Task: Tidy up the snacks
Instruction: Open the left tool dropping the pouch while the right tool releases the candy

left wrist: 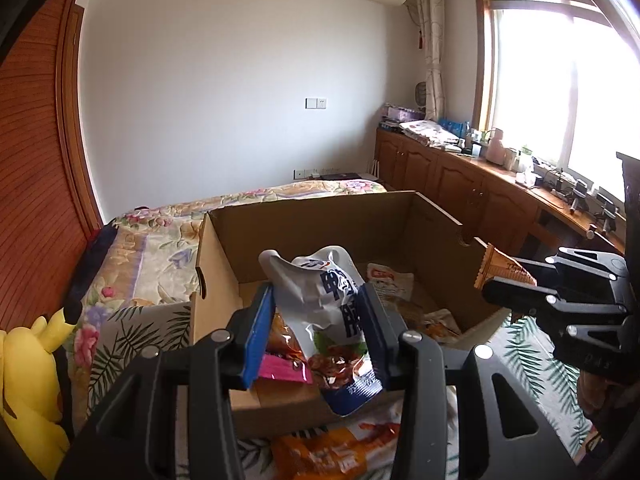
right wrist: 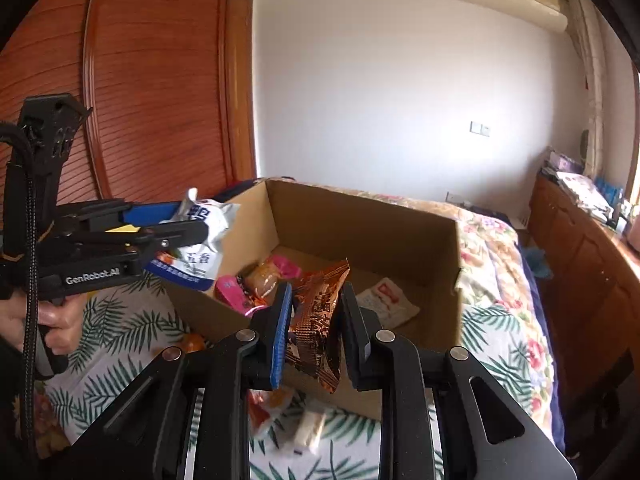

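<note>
**Both grippers loaded over the snack box**

A bed with a floral quilt fills the room, a leaf-print cover spread over its near end. On it sits an open cardboard box, flaps up, with several packets already on its floor: a white pouch with red print towards the far right, and pink-wrapped snacks at the near left corner.

The left gripper hangs over the box's near edge, its jaws closed partway on a white-and-blue snack pouch that stands upright between the pads. The right gripper is just beside the box's near wall, clamped on a crinkled copper-brown packet, held on end.

On the cover in front of the box lie an orange packet and a small pale wrapped bar. A yellow plush toy sits at the bed's left edge
</note>
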Action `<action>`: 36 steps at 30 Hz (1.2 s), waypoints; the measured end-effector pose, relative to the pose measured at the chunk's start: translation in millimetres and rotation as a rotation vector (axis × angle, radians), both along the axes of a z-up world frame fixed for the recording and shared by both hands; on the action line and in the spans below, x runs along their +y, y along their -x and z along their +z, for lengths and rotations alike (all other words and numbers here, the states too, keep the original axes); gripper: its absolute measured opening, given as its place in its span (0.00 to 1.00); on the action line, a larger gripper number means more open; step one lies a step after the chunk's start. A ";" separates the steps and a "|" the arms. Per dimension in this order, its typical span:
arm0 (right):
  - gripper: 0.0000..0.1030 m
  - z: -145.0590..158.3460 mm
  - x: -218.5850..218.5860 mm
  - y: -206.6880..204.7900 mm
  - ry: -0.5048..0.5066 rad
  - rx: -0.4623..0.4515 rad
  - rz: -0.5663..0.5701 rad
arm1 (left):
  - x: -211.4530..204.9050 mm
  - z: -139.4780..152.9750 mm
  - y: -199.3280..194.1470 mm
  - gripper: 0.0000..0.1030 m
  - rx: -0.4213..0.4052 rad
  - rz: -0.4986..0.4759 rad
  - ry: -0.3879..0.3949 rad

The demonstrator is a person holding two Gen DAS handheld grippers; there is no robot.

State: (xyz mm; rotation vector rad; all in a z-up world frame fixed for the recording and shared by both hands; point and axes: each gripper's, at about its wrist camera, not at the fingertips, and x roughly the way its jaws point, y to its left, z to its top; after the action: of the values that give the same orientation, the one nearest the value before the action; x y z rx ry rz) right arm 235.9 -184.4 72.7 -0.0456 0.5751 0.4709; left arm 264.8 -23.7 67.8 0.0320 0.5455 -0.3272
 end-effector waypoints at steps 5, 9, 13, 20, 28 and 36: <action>0.21 -17.0 8.9 -27.2 -0.002 0.031 0.006 | -3.3 -12.3 -23.3 0.41 0.022 0.002 -0.014; 0.21 -26.0 11.1 -43.2 -0.007 0.053 0.006 | -10.4 -24.3 -36.3 0.41 0.044 0.000 -0.030; 0.21 -36.3 17.0 -58.3 -0.022 0.085 0.012 | -16.6 -37.5 -46.3 0.41 0.076 0.004 -0.045; 0.21 -45.8 21.0 -70.3 -0.026 0.114 0.013 | -24.0 -47.5 -53.8 0.42 0.101 0.007 -0.067; 0.22 -49.9 22.2 -73.1 -0.016 0.133 0.009 | -24.3 -47.8 -55.0 0.42 0.095 0.016 -0.073; 0.27 -49.6 20.9 -73.9 -0.025 0.135 0.008 | -20.9 -47.8 -55.4 0.44 0.103 0.014 -0.059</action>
State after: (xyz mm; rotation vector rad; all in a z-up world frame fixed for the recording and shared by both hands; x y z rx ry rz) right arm 309.8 -163.5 23.1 0.0079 0.7012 0.4910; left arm 320.3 -44.7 20.0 0.0690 0.6576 -0.3001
